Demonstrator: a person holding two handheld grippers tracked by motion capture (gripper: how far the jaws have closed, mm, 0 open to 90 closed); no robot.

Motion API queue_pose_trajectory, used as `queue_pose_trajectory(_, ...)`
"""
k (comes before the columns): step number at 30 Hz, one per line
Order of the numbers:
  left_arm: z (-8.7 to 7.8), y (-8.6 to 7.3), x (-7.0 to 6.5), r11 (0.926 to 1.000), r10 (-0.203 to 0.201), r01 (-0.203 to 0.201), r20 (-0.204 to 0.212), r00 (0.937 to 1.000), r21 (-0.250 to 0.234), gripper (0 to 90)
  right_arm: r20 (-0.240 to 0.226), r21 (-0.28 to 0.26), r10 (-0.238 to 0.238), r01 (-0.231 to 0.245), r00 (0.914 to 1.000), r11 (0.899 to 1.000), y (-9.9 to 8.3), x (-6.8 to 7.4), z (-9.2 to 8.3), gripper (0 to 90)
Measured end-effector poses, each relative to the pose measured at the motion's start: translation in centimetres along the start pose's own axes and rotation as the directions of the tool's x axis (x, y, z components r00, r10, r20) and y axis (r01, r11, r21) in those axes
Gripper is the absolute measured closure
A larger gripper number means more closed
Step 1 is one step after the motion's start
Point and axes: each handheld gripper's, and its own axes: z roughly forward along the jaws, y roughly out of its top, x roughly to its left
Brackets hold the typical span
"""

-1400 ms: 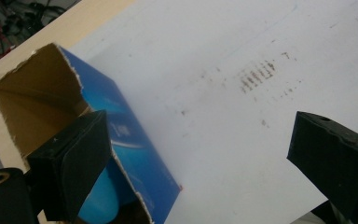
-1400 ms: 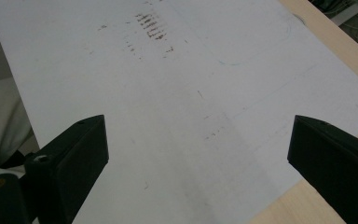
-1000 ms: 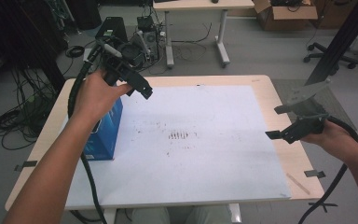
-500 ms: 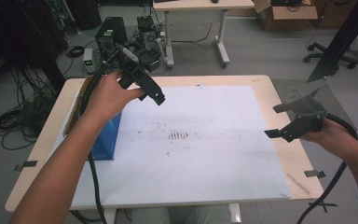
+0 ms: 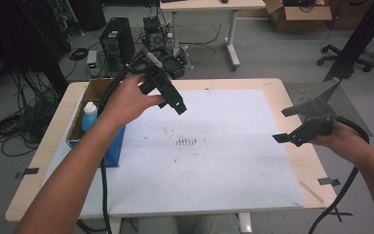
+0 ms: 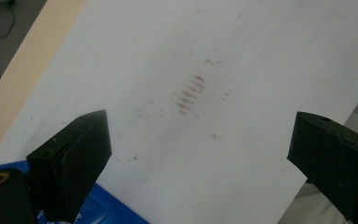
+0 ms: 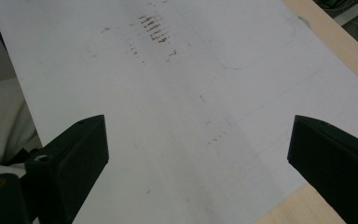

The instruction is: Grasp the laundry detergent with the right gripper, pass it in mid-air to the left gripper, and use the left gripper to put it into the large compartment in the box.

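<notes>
the left hand-held gripper (image 5: 173, 97) is raised above the far left part of the counter (image 5: 44, 161), just beside the blue box (image 5: 113, 146), and its jaws stand wide apart with nothing between them. the right hand-held gripper (image 5: 299, 129) hangs over the right edge of the counter, jaws also wide apart and empty.

the thing in hand seems to be the blue box at the left side of the counter. its top is open and a bottle with a blue cap (image 5: 89, 116) stands inside. in the left gripper view a corner of the blue box (image 6: 98, 207) shows just under the left jaw.

to do this step well, i think the left hand-held gripper should come down straight over the bottle, with one jaw at each side of the cap, and close only when the cap is between them. the brown flap of the box (image 5: 95, 90) and the person's own forearm partly hide the opening, so the approach must be slow.

the white sheet (image 5: 214, 161) carries only some dark marks (image 5: 187, 142). past the far edge, cables and equipment (image 5: 163, 53) lie on the floor, well apart.
</notes>
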Motion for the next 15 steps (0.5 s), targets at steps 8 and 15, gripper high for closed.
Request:
queue_pose_trajectory(8, 0.8, 0.9, -1.6, 0.9966, 0.082, -0.082, 0.036, 0.9960, -0.001, 6.3, -0.007, 0.005, -0.004, 0.004, 1.0000, 1.000, 0.4, 0.1, 0.4, 4.7)
queue_pose_trajectory(15, 1.5, 1.6, -3.3, 0.9890, 0.147, -0.147, 0.068, 0.9867, -0.017, 6.2, -0.013, 0.011, -0.013, 0.013, 0.9998, 1.000, 0.7, 0.1, 0.6, 4.8)
